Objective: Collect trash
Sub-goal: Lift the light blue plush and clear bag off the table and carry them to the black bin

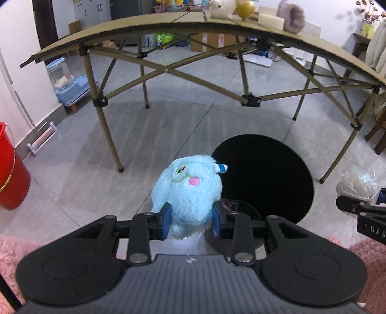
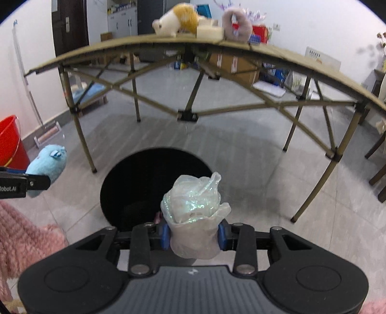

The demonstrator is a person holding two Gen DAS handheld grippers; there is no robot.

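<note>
**Both grippers loaded above the black bin**

A light-blue plush toy [image 1: 190, 193] is pinched between the blue pads [image 1: 166, 223] of the left gripper [image 1: 191, 223], the jaws being closed only as far as the soft body allows. The toy's long axis is seen to run forward along the fingers, toward 12 o'clock, with its face turned upward. In the left wrist view the dark round opening of the bin [image 1: 265, 176] lies from about 1 to 2 o'clock of the toy, just beyond and beside it, so that the toy's far end overlaps the rim only partly.

A crumpled, shimmering clear plastic wad [image 2: 193, 207] is clamped by the right gripper [image 2: 193, 235] in the same half-closed manner, its bulk standing up past the fingertips toward 12 o'clock. In the right wrist view the bin [image 2: 135, 183] is seen at 10 to 11 o'clock of the wad, touching it in the picture, and the left-hand load [image 2: 48, 164] appears well off at 9 o'clock.

It is judged that the right gripper is the nearer to the opening, and that a short shift toward the bin's centre is needed by each before anything is let go. Height above the rim cannot be told. A folding table [image 1: 149, 21] bearing other soft toys [image 1: 222, 8] stands beyond at 12 o'clock.
</note>
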